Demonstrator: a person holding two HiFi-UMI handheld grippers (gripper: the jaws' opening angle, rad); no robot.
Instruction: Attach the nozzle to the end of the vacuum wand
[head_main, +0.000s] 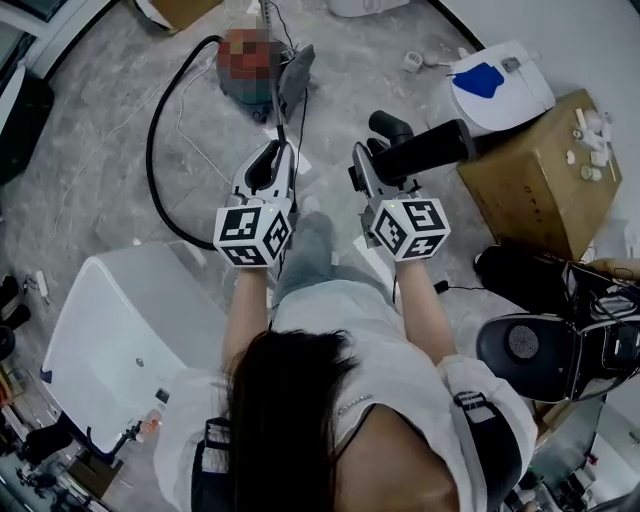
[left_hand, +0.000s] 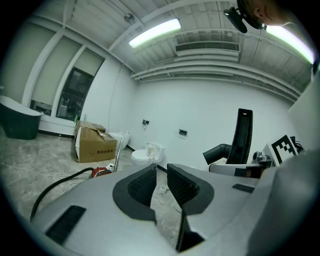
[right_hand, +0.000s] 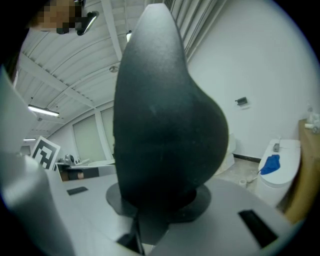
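Observation:
My right gripper (head_main: 378, 165) is shut on the black vacuum nozzle (head_main: 428, 148), which juts out to the right above the floor. In the right gripper view the nozzle (right_hand: 165, 115) rises from between the jaws of the right gripper (right_hand: 152, 207) and fills most of the picture. My left gripper (head_main: 277, 150) is held level beside it, and in its own view the left gripper (left_hand: 161, 179) is shut with nothing between the pads. The thin metal wand (left_hand: 116, 156) stands upright far ahead by the red vacuum canister (left_hand: 101, 171), apart from both grippers.
A black hose (head_main: 153, 150) loops over the floor from the canister (head_main: 250, 70). A cardboard box (head_main: 540, 180) and a white toilet (head_main: 500, 85) are at the right, a white bathtub (head_main: 120, 340) at the lower left, and black equipment (head_main: 540, 345) at the lower right.

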